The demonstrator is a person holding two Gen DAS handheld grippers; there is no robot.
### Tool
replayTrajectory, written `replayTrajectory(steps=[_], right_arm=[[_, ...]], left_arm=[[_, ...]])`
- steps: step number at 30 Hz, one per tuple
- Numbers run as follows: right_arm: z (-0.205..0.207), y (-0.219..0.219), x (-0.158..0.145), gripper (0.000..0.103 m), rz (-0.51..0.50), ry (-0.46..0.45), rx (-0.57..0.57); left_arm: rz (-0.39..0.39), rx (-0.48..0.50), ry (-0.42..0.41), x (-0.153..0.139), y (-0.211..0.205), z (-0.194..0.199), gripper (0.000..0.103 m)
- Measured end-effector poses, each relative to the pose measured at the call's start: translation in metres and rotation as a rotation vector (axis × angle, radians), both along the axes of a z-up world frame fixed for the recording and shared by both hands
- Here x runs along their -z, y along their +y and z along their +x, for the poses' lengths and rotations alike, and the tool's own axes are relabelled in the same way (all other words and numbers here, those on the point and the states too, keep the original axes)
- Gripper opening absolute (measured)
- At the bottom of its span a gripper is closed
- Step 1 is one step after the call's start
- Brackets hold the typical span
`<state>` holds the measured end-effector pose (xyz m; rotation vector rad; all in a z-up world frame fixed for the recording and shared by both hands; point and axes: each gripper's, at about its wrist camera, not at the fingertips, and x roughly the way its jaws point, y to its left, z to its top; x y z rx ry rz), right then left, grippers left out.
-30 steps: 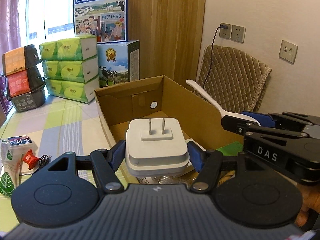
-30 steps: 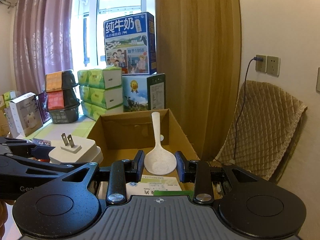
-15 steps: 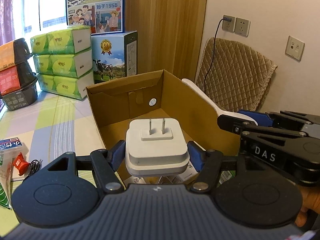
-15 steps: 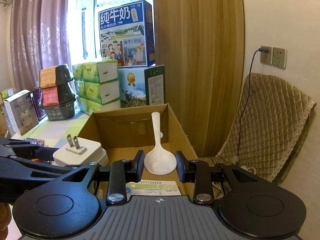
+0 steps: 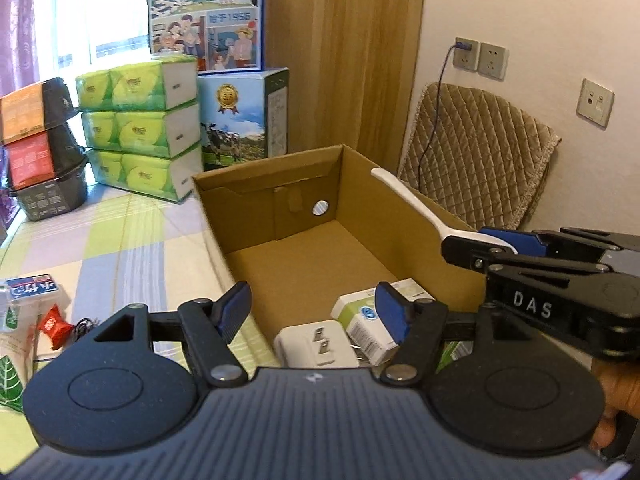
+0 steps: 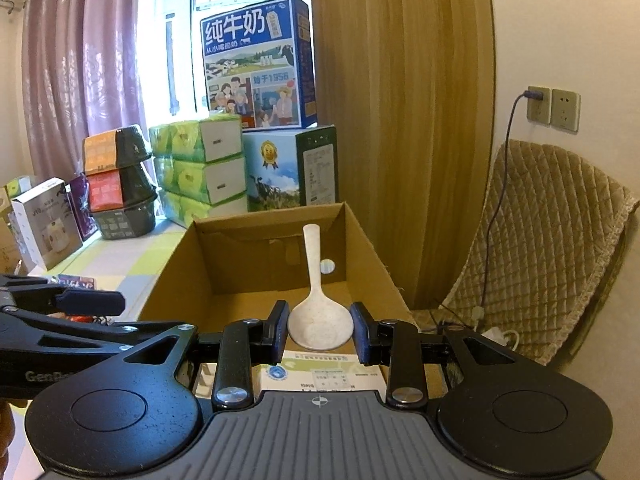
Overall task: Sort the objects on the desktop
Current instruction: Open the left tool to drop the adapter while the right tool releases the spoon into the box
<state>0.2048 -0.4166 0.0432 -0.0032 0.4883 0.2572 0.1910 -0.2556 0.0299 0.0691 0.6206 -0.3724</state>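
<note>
Left gripper (image 5: 314, 314): fingers spread apart, nothing between them; it hangs above the near end of the cardboard box (image 5: 404, 216).
Right gripper (image 6: 320, 330): blue pads closed against the bowl of the white rice spoon (image 6: 318, 312); the handle points away, over the box interior.
Landmark: open cardboard box on the checked tablecloth (image 5: 120, 240); all places below are given from it.
Power adapter (image 5: 316, 344): white block lying on the box floor at the near end, prongs up, under the left gripper.
Small carton (image 5: 368, 320): white and green, on the box floor, touching or just beside the adapter.
Spoon location: held above the right wall of the box, not yet inside.
Spoon handling (judgement): rigid moulded plastic, light, smooth and likely slippery at the bowl edge. The bowl is wide and curved, so the pads bear on narrow rims; a hold at the neck or handle would be steadier. Not fragile; a short drop into the box should do no harm.
Items left outside: red wrapped piece (image 5: 52, 326) and a blue-labelled packet (image 5: 32, 286), on the cloth left of the box.
Hidden or unclear: the near wall of the box is covered by both gripper bodies; the print on the carton is too small to read; the exact contact of pad and spoon bowl cannot be confirmed on the right side.
</note>
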Motion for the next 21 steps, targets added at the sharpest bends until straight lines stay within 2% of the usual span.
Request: replayTrajectory(steps=[6, 10, 21], right_arm=[[0.002, 0.01, -0.005, 0.03, 0.014, -0.009, -0.018], [0.004, 0.014, -0.008, 0.031, 0.068, 0.008, -0.065], [-0.027, 0.011, -0.008, 0.033, 0.11, 0.049, -0.037]], left_arm=[[-0.031, -0.05, 0.008, -0.003, 0.023, -0.002, 0.065], [-0.027, -0.068, 0.003, -0.002, 0.034, -0.007, 0.065], [-0.051, -0.109, 0.008, 0.0, 0.062, -0.037, 0.067]])
